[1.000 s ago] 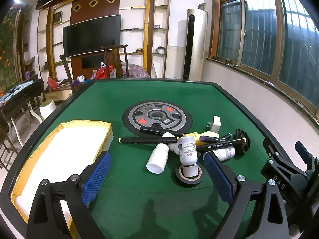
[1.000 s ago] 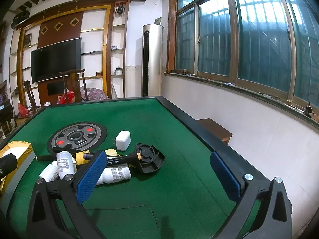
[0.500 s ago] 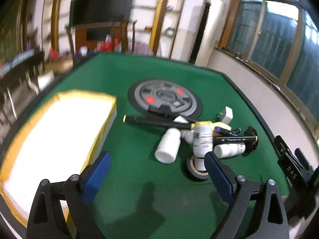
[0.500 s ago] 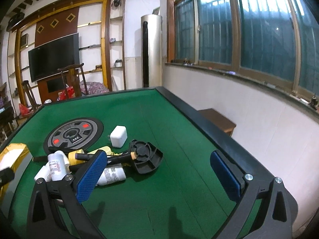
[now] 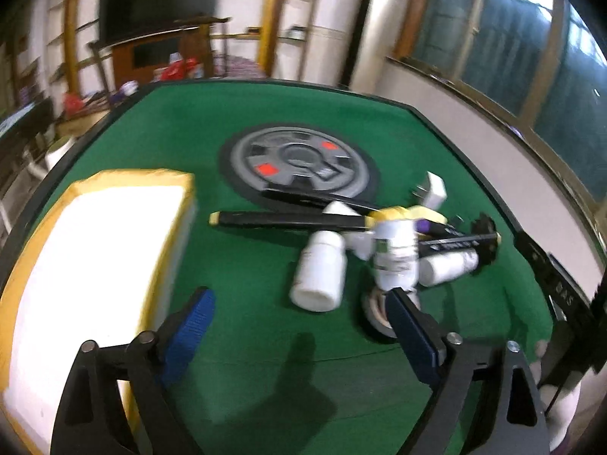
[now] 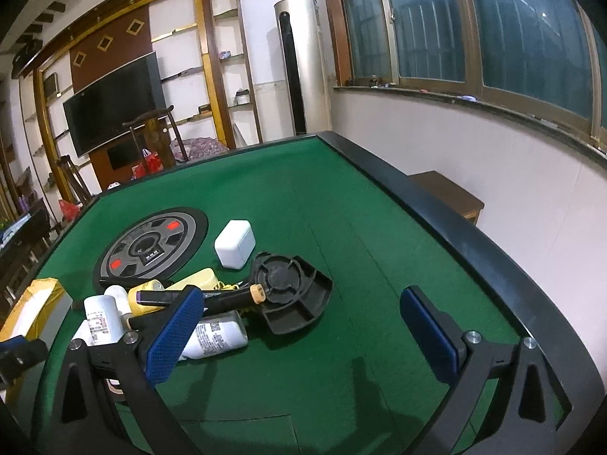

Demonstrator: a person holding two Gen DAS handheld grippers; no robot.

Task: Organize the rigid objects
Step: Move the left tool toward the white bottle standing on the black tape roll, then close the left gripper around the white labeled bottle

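A pile of rigid things lies mid-table. It holds a white bottle on its side (image 5: 318, 276), an upright labelled bottle (image 5: 394, 261) on a tape roll (image 5: 373, 314), black markers (image 5: 288, 219) and a white charger (image 6: 235, 242). A black fan-shaped holder (image 6: 292, 292) and another lying bottle (image 6: 216, 335) are there too. My left gripper (image 5: 299, 307) hovers just short of the lying bottle. Its jaws are closing a little and touch nothing. My right gripper (image 6: 301, 299) stands open in front of the black holder and touches nothing.
A yellow box with a white inside (image 5: 95, 250) sits at the left of the green table (image 5: 265, 379). A grey weight plate (image 5: 299, 163) lies behind the pile. The table's raised black rim (image 6: 474, 242) runs along the right, with a wall and windows beyond.
Both grippers have come forward and down toward the pile, which now looks larger. The left view tilted downward, and its jaws stand slightly narrower.
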